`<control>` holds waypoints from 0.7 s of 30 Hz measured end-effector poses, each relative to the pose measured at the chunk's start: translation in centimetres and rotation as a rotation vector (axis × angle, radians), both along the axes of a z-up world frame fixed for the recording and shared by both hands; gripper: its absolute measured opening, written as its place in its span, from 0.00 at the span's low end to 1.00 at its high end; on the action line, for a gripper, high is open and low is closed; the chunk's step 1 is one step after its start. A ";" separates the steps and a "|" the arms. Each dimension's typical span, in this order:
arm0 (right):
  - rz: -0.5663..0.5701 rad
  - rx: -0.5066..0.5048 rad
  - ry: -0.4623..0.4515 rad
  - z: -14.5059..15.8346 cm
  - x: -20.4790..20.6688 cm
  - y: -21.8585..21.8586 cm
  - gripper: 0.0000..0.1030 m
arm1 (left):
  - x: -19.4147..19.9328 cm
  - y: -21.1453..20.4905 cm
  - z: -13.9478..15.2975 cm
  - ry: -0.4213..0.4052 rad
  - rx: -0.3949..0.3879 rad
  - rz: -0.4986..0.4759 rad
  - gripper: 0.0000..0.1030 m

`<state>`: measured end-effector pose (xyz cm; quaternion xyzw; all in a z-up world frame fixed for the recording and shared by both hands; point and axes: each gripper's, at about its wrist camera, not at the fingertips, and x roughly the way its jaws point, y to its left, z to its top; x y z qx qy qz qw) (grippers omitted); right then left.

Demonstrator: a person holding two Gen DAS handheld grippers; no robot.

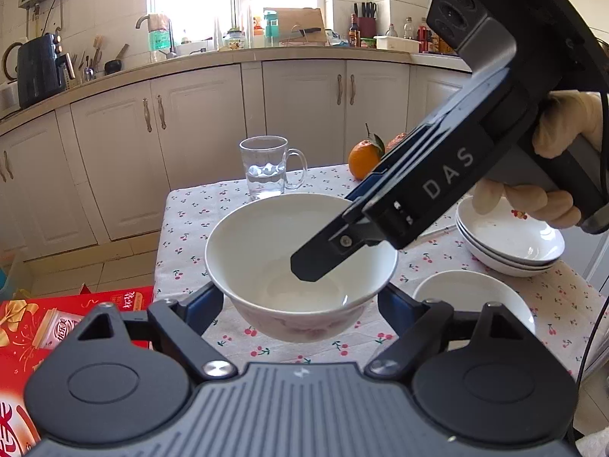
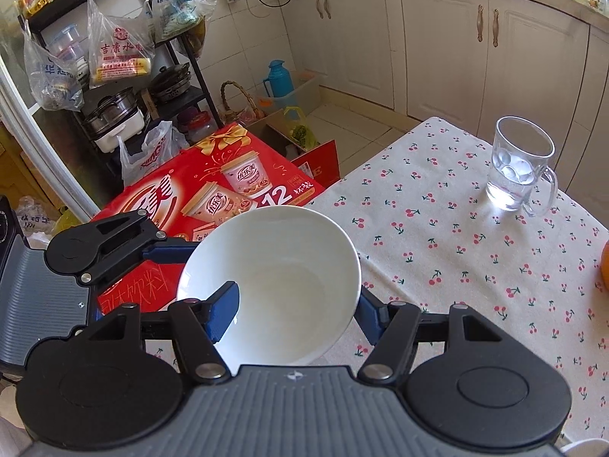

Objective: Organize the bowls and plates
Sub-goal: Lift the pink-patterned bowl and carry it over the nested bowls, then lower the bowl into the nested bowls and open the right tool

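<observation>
Bowl (image 1: 300, 262), white, being held clear above the table's (image 2: 456, 228) near-left edge, flanked outside by the half-open left gripper (image 1: 300, 302), its rim being pinched by the closed right gripper (image 2: 293, 316); being risked: slipping, dropping, chipping.

My right gripper (image 1: 304, 270) is black and grey, with white "DAS" lettering, a silver screw near its tip and blue-faced fingers (image 2: 224, 304). Behind it, my hand (image 1: 548, 160) wears a cream glove. My left gripper (image 1: 300, 304) has a ribbed grey body between two round black hubs.
</observation>
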<state>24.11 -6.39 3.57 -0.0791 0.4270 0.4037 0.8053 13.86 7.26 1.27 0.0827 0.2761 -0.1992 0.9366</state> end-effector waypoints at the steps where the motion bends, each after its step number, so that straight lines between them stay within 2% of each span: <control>1: 0.000 0.001 -0.006 0.2 -0.6 -0.3 0.69 | -0.4 -0.3 0.2 -0.004 -0.001 -0.003 0.85; 8: -0.014 0.007 -0.033 1.1 -3.9 -2.6 0.69 | -2.9 -2.2 0.9 -0.014 -0.004 -0.038 0.85; 21: -0.089 0.004 -0.061 1.2 -7.8 -7.6 0.69 | -4.7 -6.0 0.7 -0.004 -0.010 -0.123 0.85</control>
